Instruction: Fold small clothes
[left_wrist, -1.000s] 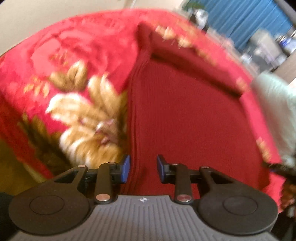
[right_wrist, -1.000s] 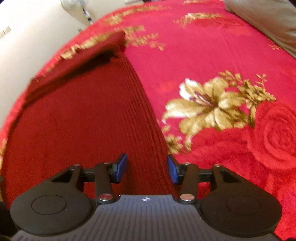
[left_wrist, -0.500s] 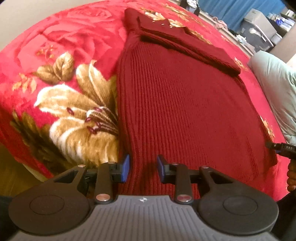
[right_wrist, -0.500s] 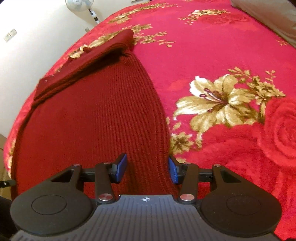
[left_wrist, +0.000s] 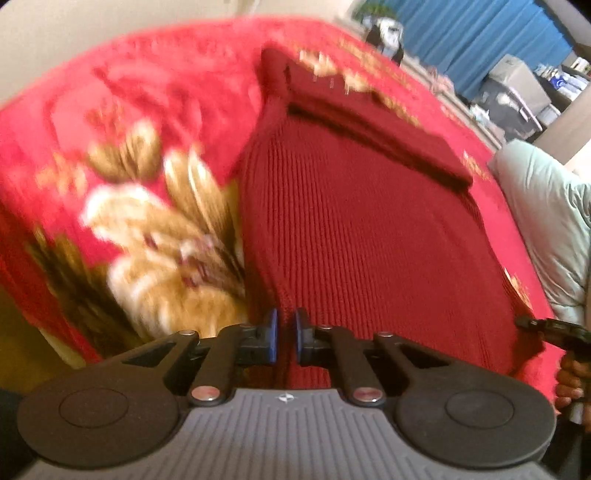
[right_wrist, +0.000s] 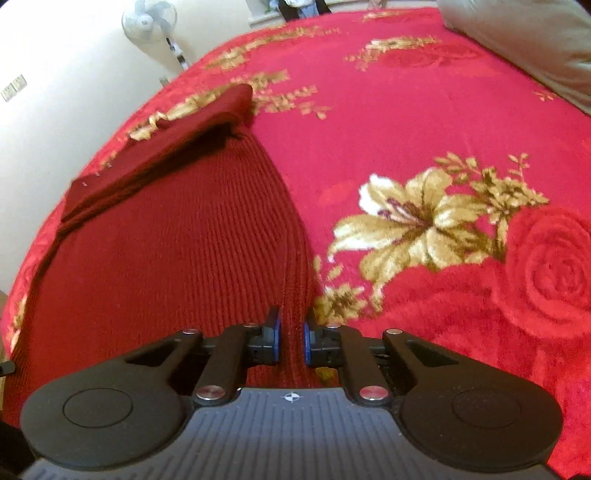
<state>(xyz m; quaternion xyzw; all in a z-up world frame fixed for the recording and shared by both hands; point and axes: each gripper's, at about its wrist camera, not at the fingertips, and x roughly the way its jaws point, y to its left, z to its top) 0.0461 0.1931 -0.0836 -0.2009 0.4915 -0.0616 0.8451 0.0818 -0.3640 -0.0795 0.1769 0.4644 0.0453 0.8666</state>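
A dark red ribbed knit sweater (left_wrist: 362, 236) lies flat on a red floral blanket (left_wrist: 147, 110), its far part folded over into a thick band. My left gripper (left_wrist: 285, 336) is shut on the near left corner of the sweater's hem. In the right wrist view the same sweater (right_wrist: 166, 266) fills the left half, and my right gripper (right_wrist: 291, 341) is shut on its near right corner, at the hem edge. The right gripper and the hand holding it show at the right edge of the left wrist view (left_wrist: 554, 332).
The floral blanket (right_wrist: 424, 129) covers a bed, with a pale pillow at the far right (right_wrist: 524, 40) and also in the left wrist view (left_wrist: 546, 229). A standing fan (right_wrist: 155, 26) and a cream wall are beyond the bed's left side. Blue curtains (left_wrist: 480, 37) hang behind.
Both grippers were open around the hem corners; both have now closed on the sweater's hem. The left wrist view has tilted and is blurred from motion.
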